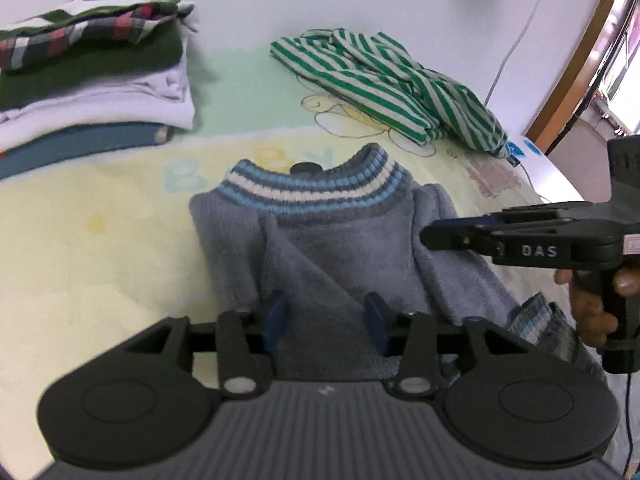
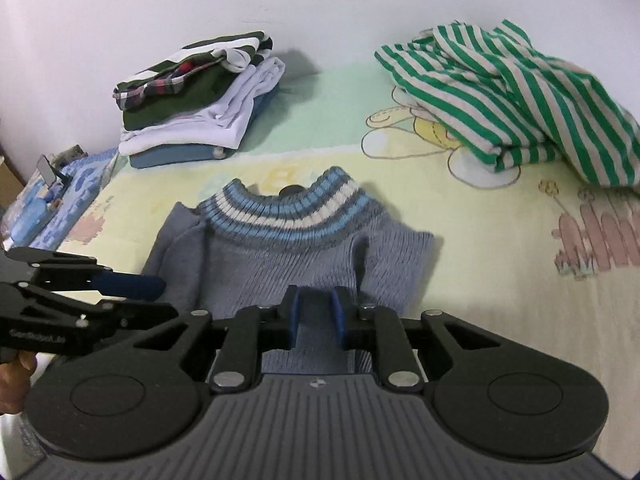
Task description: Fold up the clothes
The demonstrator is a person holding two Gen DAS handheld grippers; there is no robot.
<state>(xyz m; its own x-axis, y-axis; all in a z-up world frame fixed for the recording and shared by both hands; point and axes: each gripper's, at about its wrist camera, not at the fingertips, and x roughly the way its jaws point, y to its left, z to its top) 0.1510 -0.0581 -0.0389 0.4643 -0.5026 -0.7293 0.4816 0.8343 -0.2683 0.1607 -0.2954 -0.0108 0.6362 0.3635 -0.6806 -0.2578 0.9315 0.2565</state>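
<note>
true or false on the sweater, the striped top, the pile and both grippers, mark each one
1. The blue-grey sweater lies flat, collar away from the grippers. True.
2. The green striped top is neatly folded. False: it lies crumpled.
3. The pile of folded clothes sits beyond the sweater, to its left. True.
4. The left gripper is clamped shut. False: it is open over the sweater.
5. The right gripper holds the striped top. False: it is open and empty above the sweater.

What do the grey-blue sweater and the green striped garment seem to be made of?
Grey-blue sweater: looks like a thick knit, likely wool or acrylic, matte; ribbed rows show in the body and striped collar. Green striped garment: seemingly a thin, soft cotton-like jersey, matte; it lies crumpled in loose folds. Exact fibres cannot be told.
</note>
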